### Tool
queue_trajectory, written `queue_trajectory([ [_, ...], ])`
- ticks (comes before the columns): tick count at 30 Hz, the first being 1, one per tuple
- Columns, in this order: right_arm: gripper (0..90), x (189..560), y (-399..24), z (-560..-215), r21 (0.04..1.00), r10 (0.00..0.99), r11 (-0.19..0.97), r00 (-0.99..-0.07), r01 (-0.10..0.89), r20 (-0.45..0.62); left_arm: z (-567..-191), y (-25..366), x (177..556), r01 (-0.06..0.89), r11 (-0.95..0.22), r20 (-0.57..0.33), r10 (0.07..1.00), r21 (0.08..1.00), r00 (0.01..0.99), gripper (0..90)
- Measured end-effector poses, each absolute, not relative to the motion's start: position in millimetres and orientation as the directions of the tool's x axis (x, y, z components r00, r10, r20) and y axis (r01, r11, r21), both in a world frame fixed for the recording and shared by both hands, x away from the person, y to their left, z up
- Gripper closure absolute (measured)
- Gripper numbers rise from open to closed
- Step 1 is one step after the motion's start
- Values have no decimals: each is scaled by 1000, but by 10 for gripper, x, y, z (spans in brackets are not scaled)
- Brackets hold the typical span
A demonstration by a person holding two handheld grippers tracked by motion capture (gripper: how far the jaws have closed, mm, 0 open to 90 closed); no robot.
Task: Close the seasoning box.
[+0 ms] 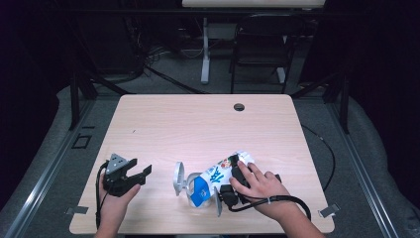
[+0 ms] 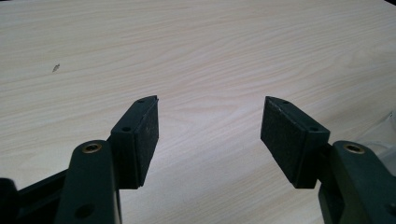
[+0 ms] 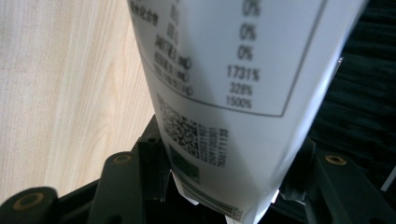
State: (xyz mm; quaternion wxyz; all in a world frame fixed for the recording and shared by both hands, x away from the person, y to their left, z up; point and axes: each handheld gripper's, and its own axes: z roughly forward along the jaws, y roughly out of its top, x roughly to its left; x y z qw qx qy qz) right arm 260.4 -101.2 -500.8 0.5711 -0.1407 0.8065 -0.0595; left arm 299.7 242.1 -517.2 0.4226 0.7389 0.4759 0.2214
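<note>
A white and blue printed bag [image 1: 212,177] lies on the wooden table [image 1: 198,124] near the front edge, its colourful end [image 1: 236,159] pointing away from me. My right gripper [image 1: 233,184] sits under the person's right hand, across the bag's near side. In the right gripper view both jaws press the sides of the bag [image 3: 224,79], whose white back carries a printed table and a square code; the right gripper [image 3: 226,158] is shut on it. My left gripper [image 1: 140,167] rests at the front left, open and empty, its pads [image 2: 144,135] wide apart over bare wood.
A clear rounded plastic piece [image 1: 179,178] stands at the bag's left end, between the two grippers. A cable hole [image 1: 239,106] sits near the table's far edge. Beyond the table stand a dark chair [image 1: 260,44] and a white desk leg [image 1: 205,49].
</note>
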Motion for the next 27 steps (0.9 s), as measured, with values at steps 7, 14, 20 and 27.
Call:
queue_trajectory([
  [7, 479, 2603, -1011, -5006, -259, -298, 952, -306, -160, -904, -5174, 2420, 2998, 517, -190, -75, 890, 835, 449, 373],
  [14, 480, 2602, -1009, -4996, -264, -302, 951, -305, -162, -903, -5169, 2423, 2996, 515, -187, -76, 891, 837, 448, 373],
  [20, 480, 2601, -1011, -5002, -262, -300, 952, -306, -160, -903, -5178, 2405, 2999, 515, -195, -72, 889, 834, 453, 374],
  [27, 482, 2605, -1011, -5005, -263, -301, 951, -303, -162, -904, -5174, 2424, 3001, 516, -192, -74, 890, 835, 450, 374],
])
